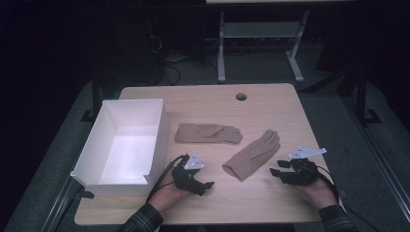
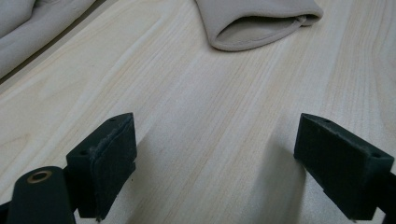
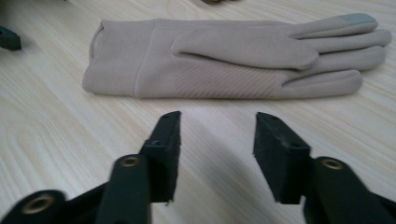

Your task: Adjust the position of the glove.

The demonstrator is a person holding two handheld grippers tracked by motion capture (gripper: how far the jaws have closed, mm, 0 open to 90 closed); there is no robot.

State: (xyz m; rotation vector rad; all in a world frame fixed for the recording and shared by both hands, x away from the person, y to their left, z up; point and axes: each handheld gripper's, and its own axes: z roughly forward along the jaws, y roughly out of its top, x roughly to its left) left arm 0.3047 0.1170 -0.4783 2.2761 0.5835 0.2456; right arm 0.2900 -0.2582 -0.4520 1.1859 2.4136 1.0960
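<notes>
At the table's near edge, the left gripper at seven o'clock stood wide, the right gripper at five narrower; both held nothing. The near glove lay centrally, the far glove beyond, the white box at nine.

Light wood table, round grommet hole near far edge. White box on table's left side, open top, nothing inside. Two beige gloves flat on the tabletop, apart from each other: far glove just right of box, fingers pointing right; near glove diagonal, cuff toward near side, fingers toward far right. Right gripper view: near glove has grey fingertip patch and ribbed palm. Bkgd: grey desk frame, cables on dark floor.
</notes>
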